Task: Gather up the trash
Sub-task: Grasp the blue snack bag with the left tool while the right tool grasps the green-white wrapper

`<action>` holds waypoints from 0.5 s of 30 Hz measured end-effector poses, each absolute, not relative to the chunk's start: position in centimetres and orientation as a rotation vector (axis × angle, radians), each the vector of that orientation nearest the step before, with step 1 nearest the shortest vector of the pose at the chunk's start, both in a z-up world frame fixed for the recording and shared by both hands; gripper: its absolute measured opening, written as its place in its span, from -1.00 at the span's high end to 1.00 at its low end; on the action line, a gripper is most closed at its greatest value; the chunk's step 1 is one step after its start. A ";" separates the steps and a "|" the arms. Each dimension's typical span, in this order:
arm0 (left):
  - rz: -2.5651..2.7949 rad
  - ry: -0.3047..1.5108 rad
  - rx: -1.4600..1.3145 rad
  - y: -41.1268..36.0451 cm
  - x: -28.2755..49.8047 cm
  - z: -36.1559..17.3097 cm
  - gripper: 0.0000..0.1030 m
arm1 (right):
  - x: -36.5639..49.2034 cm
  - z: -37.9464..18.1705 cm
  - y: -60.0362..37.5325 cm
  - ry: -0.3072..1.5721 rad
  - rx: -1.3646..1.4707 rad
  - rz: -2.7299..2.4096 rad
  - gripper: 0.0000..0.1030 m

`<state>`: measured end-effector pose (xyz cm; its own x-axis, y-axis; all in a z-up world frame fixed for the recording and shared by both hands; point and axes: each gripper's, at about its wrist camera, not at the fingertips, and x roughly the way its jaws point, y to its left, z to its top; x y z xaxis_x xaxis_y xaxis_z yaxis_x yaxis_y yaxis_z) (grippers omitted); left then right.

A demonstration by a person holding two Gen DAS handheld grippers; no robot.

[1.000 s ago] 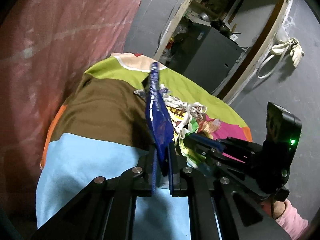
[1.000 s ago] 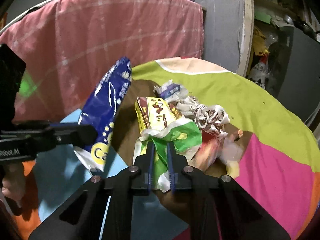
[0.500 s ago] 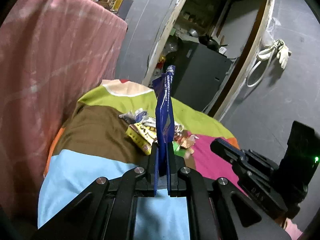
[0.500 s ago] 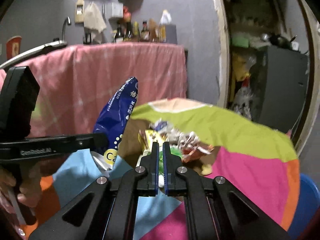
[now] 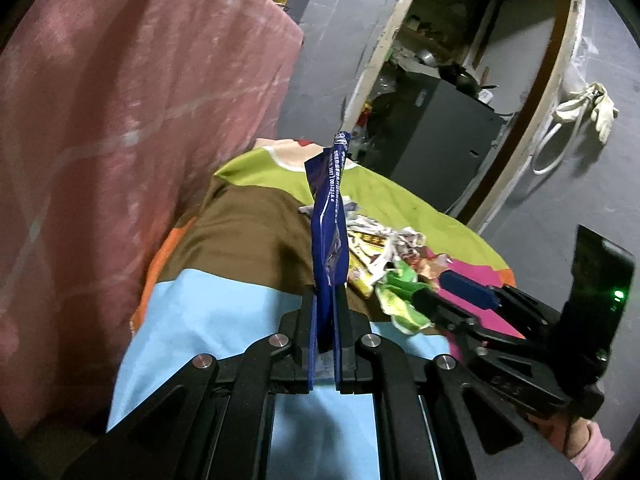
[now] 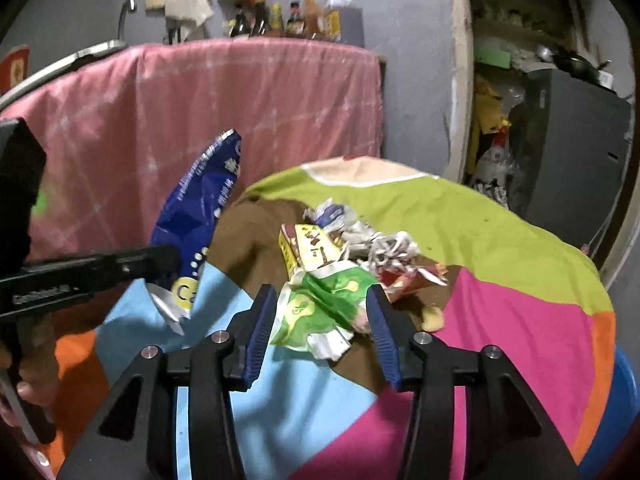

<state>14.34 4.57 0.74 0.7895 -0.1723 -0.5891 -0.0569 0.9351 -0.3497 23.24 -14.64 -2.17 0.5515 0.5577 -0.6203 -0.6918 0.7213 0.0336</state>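
Observation:
My left gripper (image 5: 326, 296) is shut on a blue snack bag (image 5: 330, 216), which stands up from the pads. The right wrist view shows the same bag (image 6: 200, 208) held at the left, above the table. My right gripper (image 6: 320, 294) is opening. A crumpled green wrapper (image 6: 324, 300) lies on the cloth between its jaws, and the pads do not press it. Behind the wrapper is a pile of trash: a yellow carton (image 6: 310, 246), crumpled paper (image 6: 384, 246) and a red wrapper (image 6: 404, 278). The left wrist view shows the right gripper (image 5: 436, 286) beside the green wrapper (image 5: 400, 300).
A round table wears a patchwork cloth (image 6: 500, 320) of green, brown, blue and pink. Behind it, a pink cloth (image 6: 240, 100) covers a counter with bottles. A dark cabinet (image 6: 572, 140) stands in the doorway on the right. A blue bin (image 6: 622, 392) is at the table's right edge.
The right jaws were shut on the green wrapper a second ago and now stand apart around it. The left gripper has kept the blue bag and shifted slightly.

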 end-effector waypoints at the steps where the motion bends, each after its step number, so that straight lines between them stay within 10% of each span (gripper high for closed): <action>1: -0.061 0.661 -0.362 4.7 14.4 0.7 0.91 | 23.4 -2.5 -14.3 0.661 -0.238 0.746 0.07; 15: -0.062 0.725 -0.386 5.5 15.0 -1.3 0.91 | 25.2 -5.9 -13.0 0.807 -0.288 0.735 0.08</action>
